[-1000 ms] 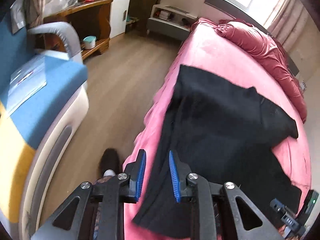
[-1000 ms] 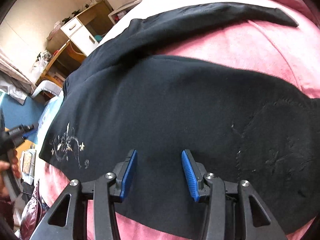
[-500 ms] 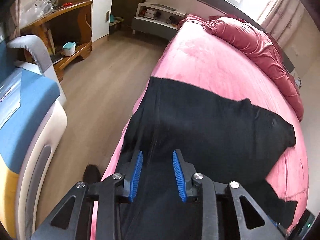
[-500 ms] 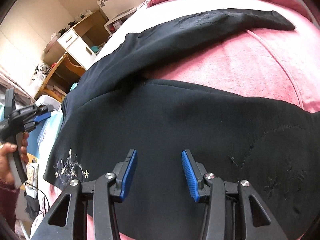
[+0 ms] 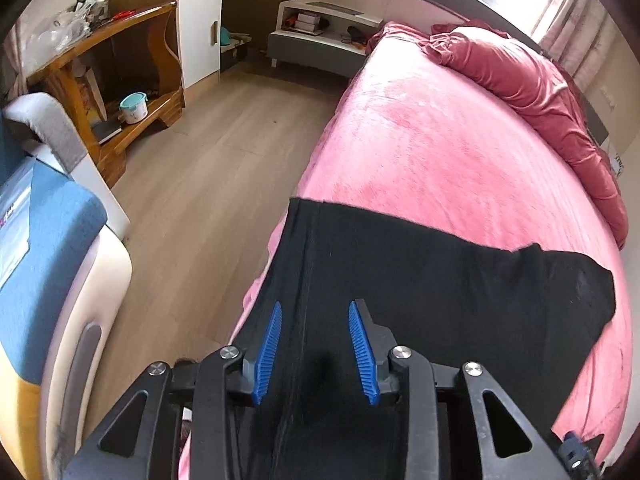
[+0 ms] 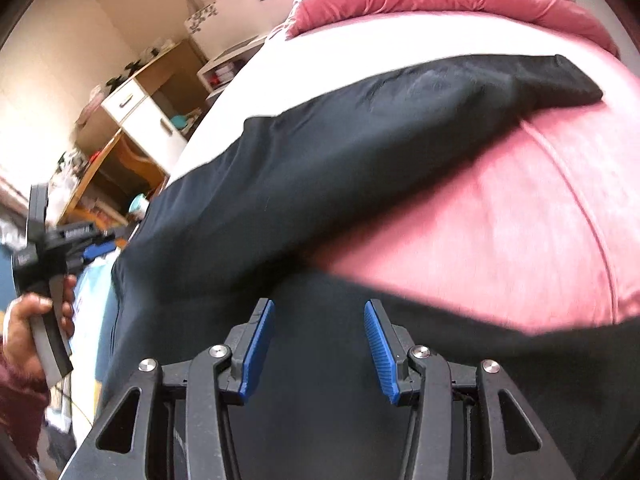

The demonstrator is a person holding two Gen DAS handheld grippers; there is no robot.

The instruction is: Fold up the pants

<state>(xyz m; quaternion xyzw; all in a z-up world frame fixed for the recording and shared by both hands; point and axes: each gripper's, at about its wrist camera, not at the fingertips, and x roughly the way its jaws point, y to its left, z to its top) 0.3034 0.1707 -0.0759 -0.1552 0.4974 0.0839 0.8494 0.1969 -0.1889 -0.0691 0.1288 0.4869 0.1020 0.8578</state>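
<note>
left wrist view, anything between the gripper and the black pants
Nothing visible. The left gripper, its jaws opening with nothing pinched, hangs right over the black pants spread on the pink bed.

Left black gripper with blue pads point(image 5: 314, 350) is opening up, nothing pinched; right black blue-padded gripper point(image 6: 320, 346) sits apart, empty too.

Pants point(image 5: 420, 280): matt black cloth, smooth weave, under my claws. Bed cover point(image 5: 420, 152), at twelve o'clock from my left gripper point(image 5: 316, 332): pink fleece, soft nap, matt. Quilt point(image 5: 532, 84), at one o'clock: crimson cloth, slight sheen, creased. Floor point(image 5: 200, 184), at ten o'clock: pale wood-look boards, satin. Desk point(image 5: 132, 40): glossy varnished wood. My right gripper point(image 6: 320, 332): matt black plastic, ribbed blue pads, bright metal screws.
</note>
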